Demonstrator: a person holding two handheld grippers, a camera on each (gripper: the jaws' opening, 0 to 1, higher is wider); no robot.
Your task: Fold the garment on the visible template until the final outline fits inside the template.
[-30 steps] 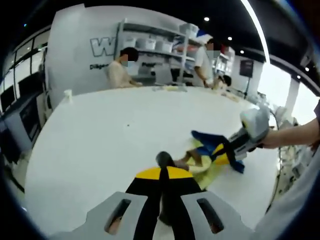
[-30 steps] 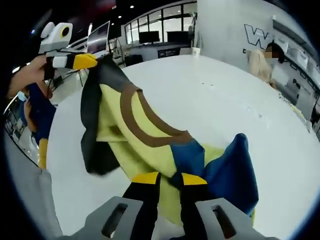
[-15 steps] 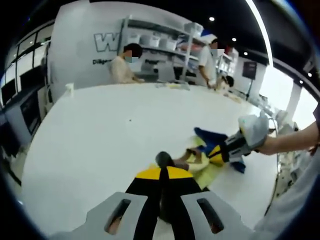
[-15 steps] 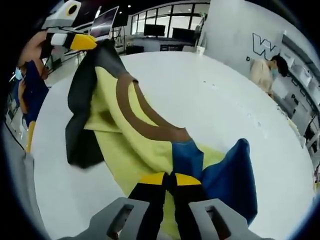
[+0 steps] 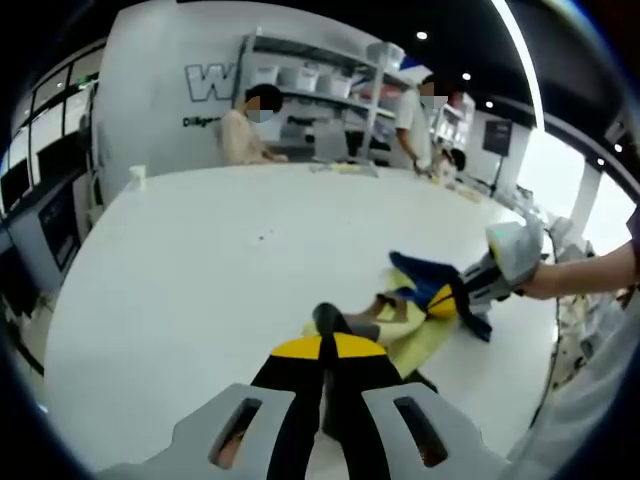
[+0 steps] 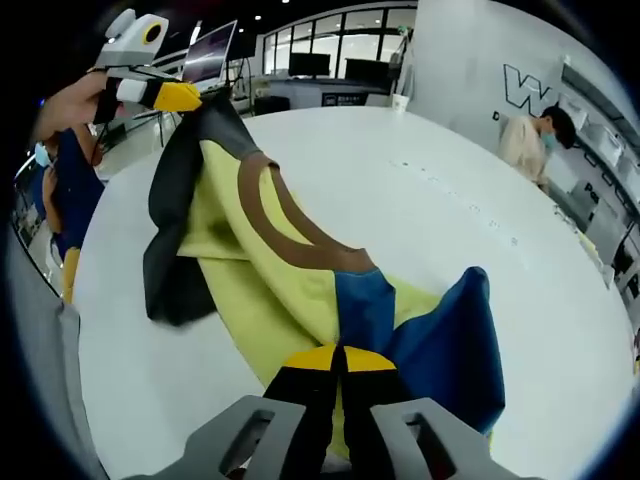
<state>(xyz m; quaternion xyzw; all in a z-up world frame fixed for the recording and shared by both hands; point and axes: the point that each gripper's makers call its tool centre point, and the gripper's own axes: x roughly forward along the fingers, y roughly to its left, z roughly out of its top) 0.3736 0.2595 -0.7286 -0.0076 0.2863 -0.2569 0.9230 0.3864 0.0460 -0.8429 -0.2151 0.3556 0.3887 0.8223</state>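
Both grippers are clamped on the garment (image 6: 290, 270) right now. The left gripper (image 6: 180, 96) pinches the black end and holds it up off the counter (image 6: 420, 200); the right gripper (image 6: 340, 362) is shut on the blue-and-yellow end, low near the counter. So the cloth's long axis runs straight between the two, sagging in the middle, with a blue flap resting on the counter. I can't make out any template outline. Only writing I can read is a big "W" on the back wall (image 5: 170, 90); the smaller line under it is too blurry.
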